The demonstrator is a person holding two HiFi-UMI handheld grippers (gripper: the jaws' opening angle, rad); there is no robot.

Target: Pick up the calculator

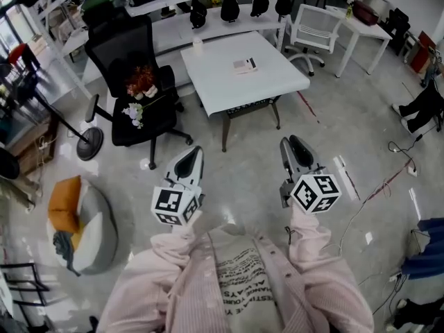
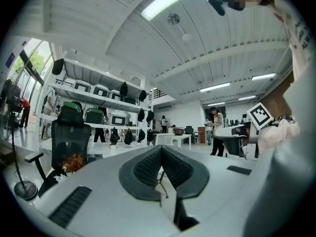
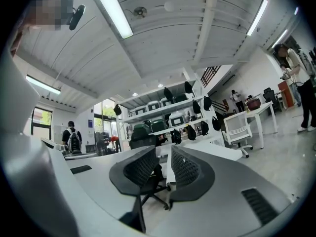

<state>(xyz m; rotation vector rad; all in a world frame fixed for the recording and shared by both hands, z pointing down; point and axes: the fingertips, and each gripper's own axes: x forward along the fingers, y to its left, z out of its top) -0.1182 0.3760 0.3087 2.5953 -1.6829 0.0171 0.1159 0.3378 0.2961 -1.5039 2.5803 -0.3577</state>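
Note:
The calculator, small and pale with a dark edge, lies flat on the white table ahead of me. Both grippers hang level over the grey floor, well short of the table. My left gripper has its ribbed black pads meeting at the tips, shut with nothing between them; in the left gripper view it points toward the shelves and the black chair. My right gripper stands open with a narrow empty gap between its pads, as the right gripper view also shows.
A black office chair with flowers on its seat stands left of the table. Behind the table are a white chair and a shelf with black bags. An orange and grey beanbag lies at the left, cables on the floor at the right.

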